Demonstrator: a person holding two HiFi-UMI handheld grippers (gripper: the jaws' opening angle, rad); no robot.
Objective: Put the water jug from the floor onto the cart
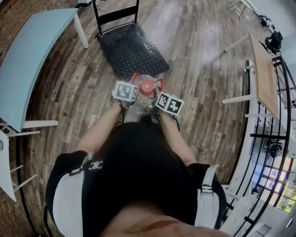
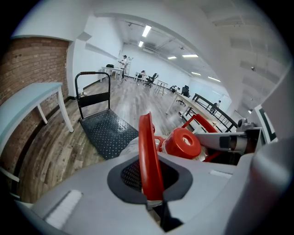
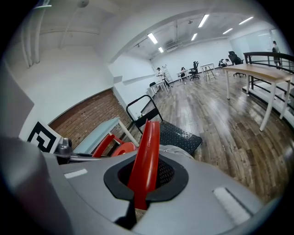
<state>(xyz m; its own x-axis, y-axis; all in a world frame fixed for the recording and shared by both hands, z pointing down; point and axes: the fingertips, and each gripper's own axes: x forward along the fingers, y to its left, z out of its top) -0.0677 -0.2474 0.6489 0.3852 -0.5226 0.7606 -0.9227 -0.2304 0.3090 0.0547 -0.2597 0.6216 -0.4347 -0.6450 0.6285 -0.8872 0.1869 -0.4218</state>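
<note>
Left gripper (image 2: 150,188) is clamped on the left red handle (image 2: 148,151), the strap running straight through the pad opening. Right gripper (image 3: 144,183) is closed the same way on the right red handle (image 3: 146,151). Both handles flank the red cap (image 1: 147,86) of the water jug (image 1: 144,105). Jug sits at centre frame in the head view, between the two grippers and just below the near edge of the cart (image 1: 132,51). Can't tell if its base is on the wood floor (image 1: 203,60) or just off it. Handling guess: clear rigid body, heavy if full, contents will slosh. Handles are thin stiff plastic, so they could pivot or slip in the pads. The symmetric two-handle hold looks right; lift level, both sides together. Cart deck is black, studded and low, with its push bar (image 1: 115,14) at top centre. Outward: light blue table (image 1: 27,60) upper left, wooden desk (image 1: 264,74) at right.
</note>
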